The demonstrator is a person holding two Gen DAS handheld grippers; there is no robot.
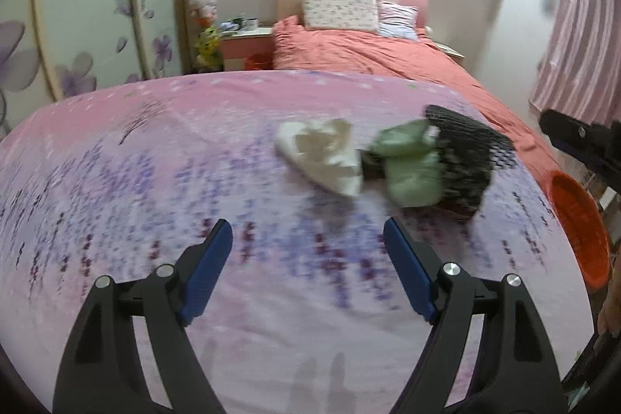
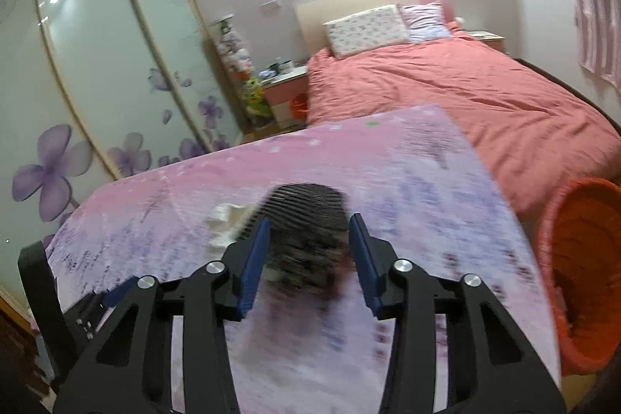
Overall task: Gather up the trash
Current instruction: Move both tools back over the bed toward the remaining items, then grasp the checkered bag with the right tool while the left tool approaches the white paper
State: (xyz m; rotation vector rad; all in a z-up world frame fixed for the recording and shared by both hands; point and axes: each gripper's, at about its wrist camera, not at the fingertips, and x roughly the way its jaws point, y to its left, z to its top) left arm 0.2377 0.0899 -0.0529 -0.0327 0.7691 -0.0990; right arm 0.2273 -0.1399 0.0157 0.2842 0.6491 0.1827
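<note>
We see the left gripper [image 1: 308, 239] with its jaws spread wide and nothing between them, hanging over the worktop [image 1: 155, 150], which is covered in a pink and purple floral cloth. Ahead of it lie 3 blurred pieces of trash close together: a crumpled white paper [image 1: 322, 154], a crumpled green paper [image 1: 411, 161] touching a black mesh piece [image 1: 469, 158]. The right gripper [image 2: 308, 229] has its jaws partly apart, with the mesh piece just beyond its fingertips; we cannot tell whether the pads touch it. An orange basket [image 2: 582, 258] stands beside the worktop's right edge, next to a bed [image 2: 465, 92] with a coral cover.
</note>
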